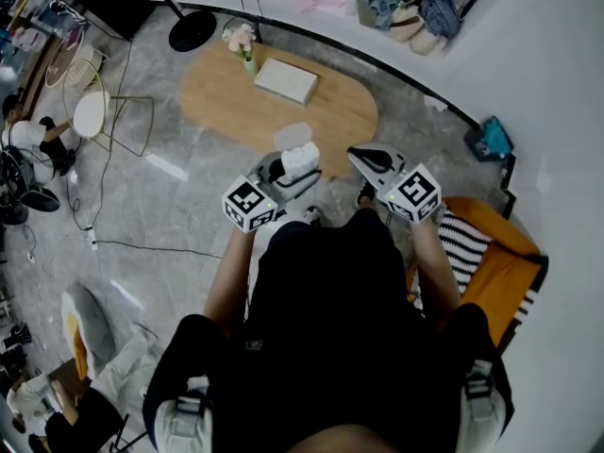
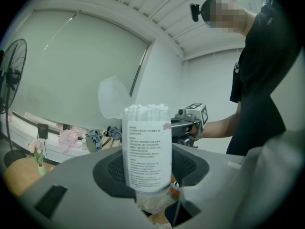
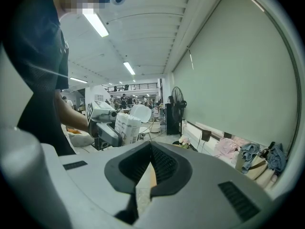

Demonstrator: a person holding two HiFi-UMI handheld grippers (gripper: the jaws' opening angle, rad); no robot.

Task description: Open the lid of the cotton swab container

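Between the jaws of the left tool (image 1: 294,176), container (image 2: 147,149): upright in mid-air ahead of the person (image 1: 326,300), well clear of the tabletop (image 1: 222,102) below; printed side toward the left gripper view.
Left tool: grasping the container, jaws wide around the round wall, pads (image 2: 110,171) low on the body.
Right tool (image 3: 150,168): clenched on nothing, jaws pressed together; just right of the container, not touching.
Lid (image 2: 113,97): translucent cap, already swung up and back at the rim's left side as seen from the left gripper view, seemingly hinged there; mouth uncovered.
Swabs (image 2: 145,109): white tips packed tight, about flush with the open rim.
Task state: judged done, or as good as.
Weight: probably very light, being thin clear plastic filled with cotton.
Stiffness: likely a thin wall, apt to flex or dent under a hard squeeze; moderate clamp advisable.
Slip: smooth plastic, likely slick; ribbed pads a help.
Spill risk: with the mouth open, swabs liable to slide out if tipped; best kept upright.
Where to hold: low to mid body for the holding tool, as now; for the lid, the free edge opposite the hinge, nudged by a closed tip, not the flap's thin middle.
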